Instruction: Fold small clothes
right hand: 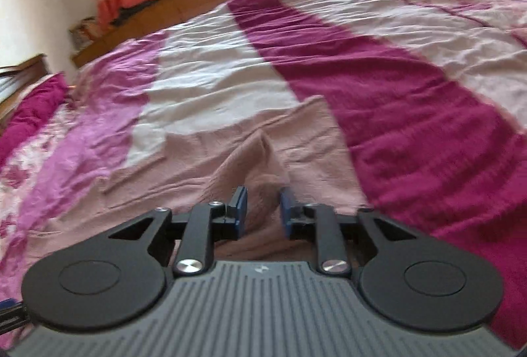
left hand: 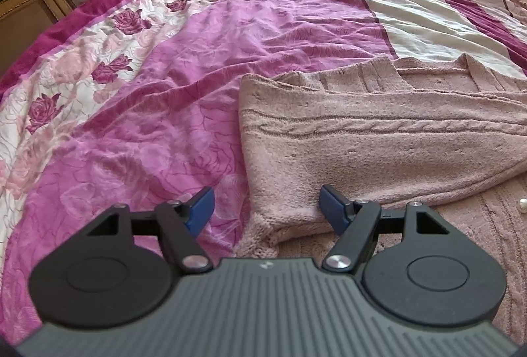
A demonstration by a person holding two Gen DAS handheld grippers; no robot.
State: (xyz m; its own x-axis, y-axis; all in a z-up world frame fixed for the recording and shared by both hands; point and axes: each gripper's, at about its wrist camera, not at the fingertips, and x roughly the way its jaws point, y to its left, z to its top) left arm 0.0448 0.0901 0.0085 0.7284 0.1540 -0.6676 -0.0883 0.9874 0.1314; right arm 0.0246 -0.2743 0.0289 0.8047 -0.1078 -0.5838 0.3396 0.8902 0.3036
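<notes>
Cardigan (left hand: 378, 139), pink knit, lies on bed (left hand: 197, 67), partly folded, long axis running across left view, cable band sideways. Left tool (left hand: 265, 208) spread, nothing pinched; folded corner lies directly between and ahead of its pads, touching uncertain. Right tool (right hand: 263, 208) part open, knit beneath gap, not gripped; view blurred. Left hand looks nearer folded edge.

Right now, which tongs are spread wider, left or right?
The left tongs: their blue pads stand far apart, straddling the pink knit sweater's edge without pinching it. The right tongs show only a narrow gap above the sweater, gripping nothing.
</notes>
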